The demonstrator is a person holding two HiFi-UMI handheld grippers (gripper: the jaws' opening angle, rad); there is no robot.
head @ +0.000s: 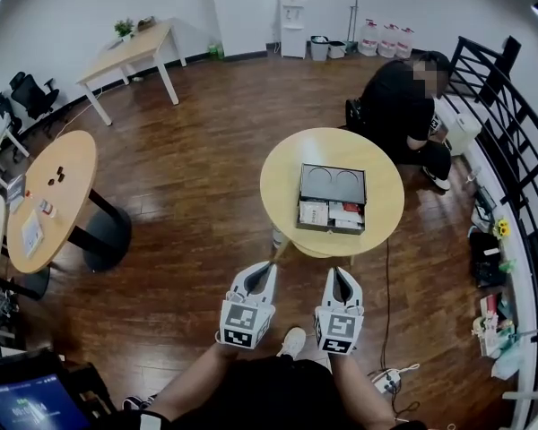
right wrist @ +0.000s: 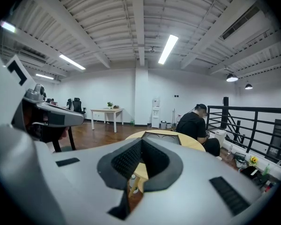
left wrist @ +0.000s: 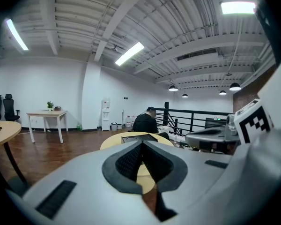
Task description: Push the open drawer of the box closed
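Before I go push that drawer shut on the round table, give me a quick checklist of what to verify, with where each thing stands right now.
1. Drawer of the box is open, facing me: ok.
2. Left gripper empty, jaws together: ok.
3. Right gripper empty, jaws together: ok.
4. Grippers at the drawer front: not ok, both are short of the round table.
5. Contents sit below the drawer's rim: cannot tell.
6. Seated person clear of the box: ok, beyond the table's far side.

left tongs (left wrist: 142, 143) closed, empty, box (left wrist: 138, 137) ahead
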